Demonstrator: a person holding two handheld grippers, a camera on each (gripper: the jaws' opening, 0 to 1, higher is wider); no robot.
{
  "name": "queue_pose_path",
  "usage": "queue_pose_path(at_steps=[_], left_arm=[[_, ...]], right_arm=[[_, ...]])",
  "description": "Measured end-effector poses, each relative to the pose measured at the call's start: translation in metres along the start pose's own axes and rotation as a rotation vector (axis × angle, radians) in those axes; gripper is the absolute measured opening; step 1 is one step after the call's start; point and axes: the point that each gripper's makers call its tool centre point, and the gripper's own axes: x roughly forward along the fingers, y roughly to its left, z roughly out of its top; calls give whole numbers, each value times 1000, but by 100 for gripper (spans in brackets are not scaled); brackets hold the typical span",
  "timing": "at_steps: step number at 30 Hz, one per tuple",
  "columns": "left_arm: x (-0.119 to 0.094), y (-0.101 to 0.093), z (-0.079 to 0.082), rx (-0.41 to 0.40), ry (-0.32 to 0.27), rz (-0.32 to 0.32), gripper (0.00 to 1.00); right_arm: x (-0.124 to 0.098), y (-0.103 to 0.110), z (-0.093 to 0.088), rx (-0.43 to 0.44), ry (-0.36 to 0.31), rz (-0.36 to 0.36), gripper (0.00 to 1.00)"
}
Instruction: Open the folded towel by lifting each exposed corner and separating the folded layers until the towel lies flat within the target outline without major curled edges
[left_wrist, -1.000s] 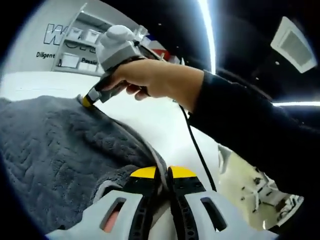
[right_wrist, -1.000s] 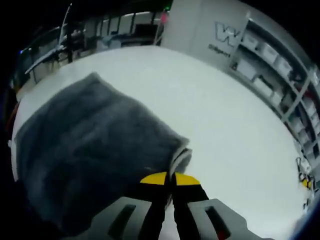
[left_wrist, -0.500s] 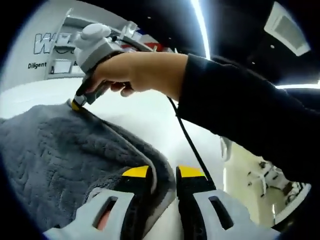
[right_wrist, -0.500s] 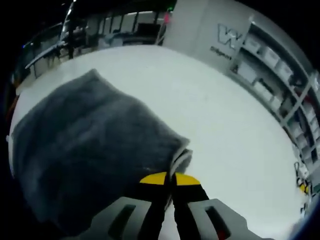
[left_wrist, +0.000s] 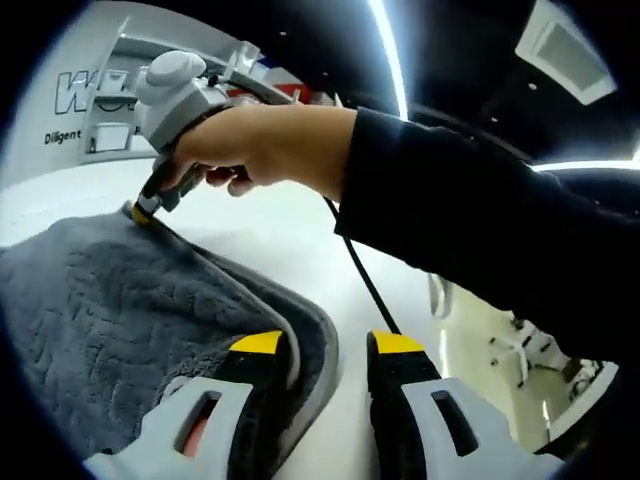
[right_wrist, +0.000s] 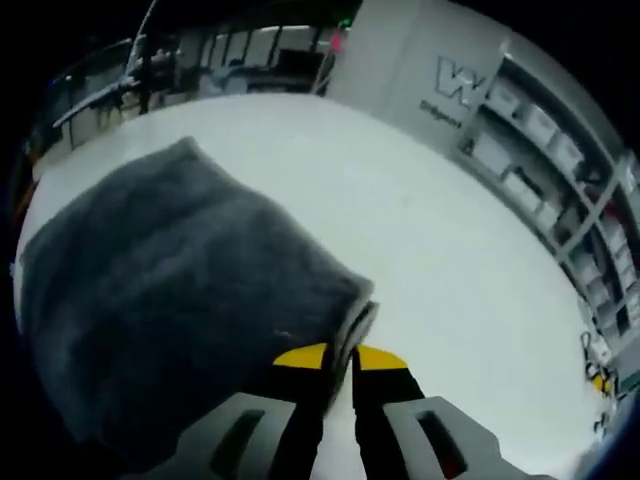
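While your left gripper (left_wrist: 325, 350) looks along the near edge of the grey towel (left_wrist: 110, 310), its yellow-tipped jaws stand apart, with the towel's rolled edge lying just inside the left jaw and nothing pinched between them. That gap suits an approach or a reset: you are placed to close on the corner, not yet holding it. Across the towel in this left gripper view, your right gripper (left_wrist: 143, 210) is held by your hand (left_wrist: 265, 145) with its yellow tip pressed down at the far corner, which looks meant to pin or grip that end so the layers can be pulled away from each other.

From the right gripper view, the towel (right_wrist: 160, 290) lies folded on the white table (right_wrist: 420, 250), well short of flat. Your right gripper (right_wrist: 340, 355) has its jaws nearly together around the pale inner fold at the towel's corner, apparently clamped on it. Holding just that exposed layer makes sense: lifting it should peel the upper fold back without dragging the whole stack.
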Motion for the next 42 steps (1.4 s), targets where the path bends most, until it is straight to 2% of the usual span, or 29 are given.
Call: queue_pose_path(at_steps=[2, 4, 9, 12, 15, 18, 19, 21, 25, 26, 28, 31, 37, 42], left_arm=[[-3, -2, 2, -8, -8, -10, 31], [-8, -4, 7, -4, -22, -12, 30], [-20, -10, 24, 11, -74, -31, 32], [-27, -12, 31, 67, -98, -21, 34], [-36, -11, 41, 130, -145, 0, 37], [-46, -7, 47, 153, -162, 19, 44], [-51, -4, 50, 171, -173, 25, 48], [-59, 5, 60, 204, -212, 62, 62], [-73, 28, 72, 267, -248, 164, 99], [-76, 35, 73, 279, -239, 187, 99], [-83, 50, 73, 312, -213, 231, 100], [-96, 65, 79, 304, -202, 243, 100], [-130, 79, 104, 294, -269, 267, 100], [-162, 93, 111, 282, -291, 288, 100]], right_arm=[[0, -7, -5, -7, 21, -28, 6], [0, -14, -10, -56, 54, -59, 10], [-2, -21, -4, -45, 25, -84, 17], [-3, -23, -1, -50, 10, -96, 21], [-12, -22, 6, -33, -43, -101, 32], [-22, -19, 8, -24, -69, -101, 42], [-29, -18, 9, -18, -86, -104, 45], [-41, -16, 13, -8, -128, -125, 57], [-58, -20, 20, 20, -200, -194, 100], [-61, -22, 19, 24, -194, -197, 98], [-70, -25, 27, 32, -242, -227, 100], [-86, -21, 30, 67, -282, -232, 100], [-120, -14, 38, 108, -385, -249, 100], [-149, -1, 43, 113, -458, -245, 100]])
